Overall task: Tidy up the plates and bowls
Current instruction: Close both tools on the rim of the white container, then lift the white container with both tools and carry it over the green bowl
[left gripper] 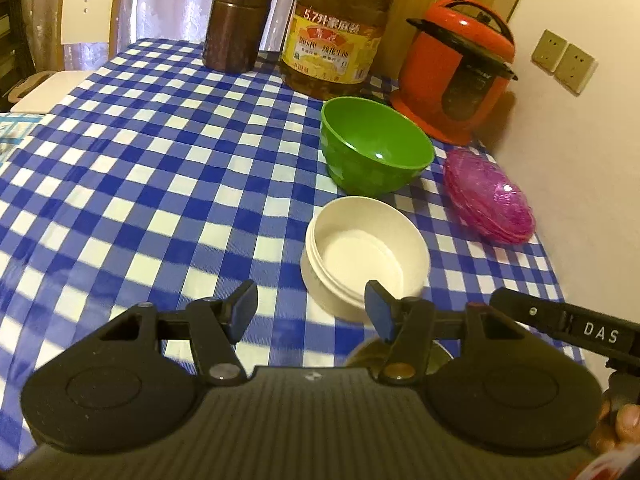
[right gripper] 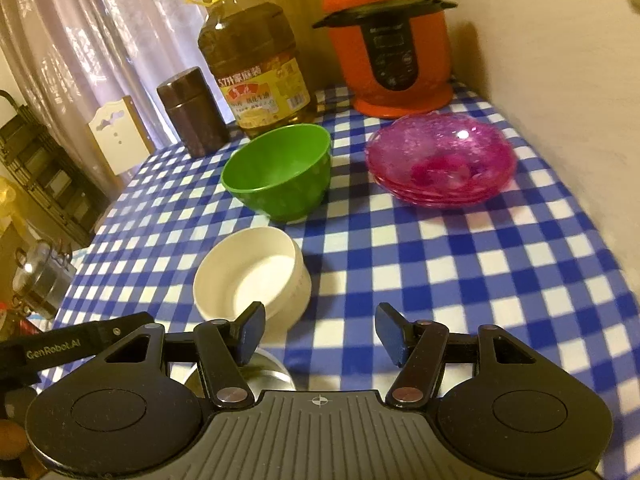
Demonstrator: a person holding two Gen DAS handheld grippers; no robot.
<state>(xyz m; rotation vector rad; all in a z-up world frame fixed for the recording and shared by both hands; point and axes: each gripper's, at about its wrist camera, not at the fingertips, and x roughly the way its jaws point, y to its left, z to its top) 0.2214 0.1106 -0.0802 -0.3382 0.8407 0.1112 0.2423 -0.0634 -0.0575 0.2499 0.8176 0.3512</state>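
Left wrist view: the left claw (left gripper: 312, 312) hangs over a table (left gripper: 140, 168) covered in blue-and-white check cloth, its blue-padded jaws spread with nothing between them. Just ahead, at 1 o'clock from the claw, sits a white bowl (left gripper: 366, 252), upright and empty; the claw's right pad overlaps its near rim in the picture, though contact cannot be told. Beyond it, at 12 o'clock from the white bowl, stands a green bowl (left gripper: 374, 146), also upright and empty. At 3 o'clock from the green bowl lies a stack of pink translucent plates (left gripper: 490, 196), nested one inside another near the wall. Along the far edge, from 10 to 2 o'clock, stand a brown lidded canister (left gripper: 236, 20), a large oil bottle (left gripper: 340, 28) holding amber oil, and an orange pressure cooker (left gripper: 456, 68) with its lid on. A metal container (left gripper: 360, 354) shows partly under the claw; its contents cannot be told.

Right wrist view: the right claw (right gripper: 320, 336) is likewise spread and holds nothing. The white bowl (right gripper: 252, 276) lies at 11 o'clock from it, the green bowl (right gripper: 280, 172) beyond that, and the pink plates (right gripper: 440, 160) at 1 o'clock, with nothing on the top plate. The left claw's arm (right gripper: 72, 344) enters at 9 o'clock.
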